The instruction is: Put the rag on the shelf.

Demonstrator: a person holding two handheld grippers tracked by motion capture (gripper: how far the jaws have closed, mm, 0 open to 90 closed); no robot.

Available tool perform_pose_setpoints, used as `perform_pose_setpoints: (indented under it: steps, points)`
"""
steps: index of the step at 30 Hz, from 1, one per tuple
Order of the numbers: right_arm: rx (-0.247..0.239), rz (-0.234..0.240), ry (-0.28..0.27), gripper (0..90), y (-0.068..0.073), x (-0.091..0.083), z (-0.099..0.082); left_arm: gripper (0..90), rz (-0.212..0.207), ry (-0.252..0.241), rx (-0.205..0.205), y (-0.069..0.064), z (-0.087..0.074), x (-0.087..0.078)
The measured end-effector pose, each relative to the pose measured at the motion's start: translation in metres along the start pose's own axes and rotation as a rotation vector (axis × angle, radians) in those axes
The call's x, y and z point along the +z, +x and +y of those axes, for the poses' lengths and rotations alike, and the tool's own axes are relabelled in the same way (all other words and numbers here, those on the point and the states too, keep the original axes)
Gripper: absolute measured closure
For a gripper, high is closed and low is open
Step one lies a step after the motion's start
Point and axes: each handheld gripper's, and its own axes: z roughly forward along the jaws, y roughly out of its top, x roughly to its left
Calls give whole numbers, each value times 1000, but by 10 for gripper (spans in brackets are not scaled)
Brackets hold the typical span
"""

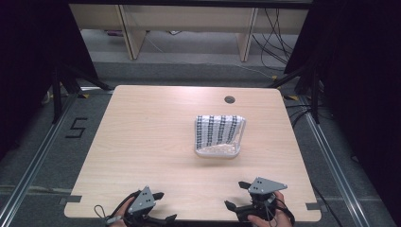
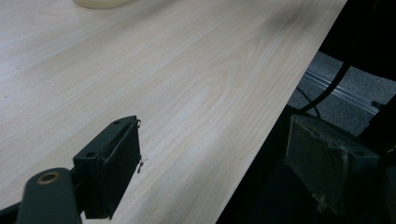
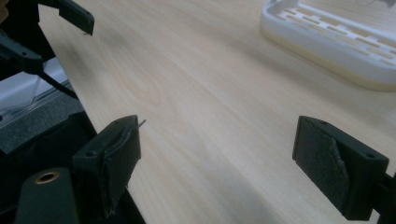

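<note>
White basket, striped cloth draped over it, mid-table, right of centre. Left tool, right tool at near edge, both jaws spread, empty. Cloth possibly towel.

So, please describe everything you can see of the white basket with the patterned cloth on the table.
The white basket looks like plastic, with a rounded rim and a slotted side, seen in the right gripper view. A cloth with dark and white checked stripes drapes over it and covers most of it. It stands on the table, right of the middle, in front of a round cable hole. Both tongs are apart from it at the near edge.
</note>
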Motion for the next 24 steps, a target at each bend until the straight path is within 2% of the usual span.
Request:
perform_pose_setpoints:
  steps: [1,2,3,5,6,9,12,15,16,17,18,20,21,23,24]
  points:
    - [-12,-4,-3,164,1,0,-1,170,5,27,32,1,0,-1]
    - [-1,-5,8,164,2,-1,-2,170,2,6,3,-1,-1,2]
    - [-6,6,7,164,2,0,-3,170,5,23,31,0,-1,1]
    - [-2,-4,10,164,3,-1,-5,170,-1,2,23,0,-1,3]
    - [-5,0,13,164,3,0,-5,170,6,14,34,0,-1,2]
    - [-2,-9,13,164,3,1,-6,170,5,13,13,0,-1,3]
    - [-18,-2,19,164,2,2,-6,170,3,13,20,1,-1,4]
    - [6,-6,27,165,5,2,-6,170,2,15,21,1,-1,4]
    - [-16,-5,20,164,3,3,-6,170,5,19,26,1,-1,3]
    - [-12,25,29,164,2,3,-6,170,4,17,25,2,-1,4]
    - [-13,29,29,165,2,4,-6,170,5,6,21,1,-2,4]
    - [-12,3,24,165,3,4,-7,170,9,9,18,1,-2,4]
    - [-13,-1,25,165,3,4,-7,170,12,22,34,3,-1,4]
    - [-11,0,26,165,2,4,-7,170,11,21,12,2,-2,4]
    - [-10,1,28,165,2,4,-7,170,17,17,19,3,-2,5]
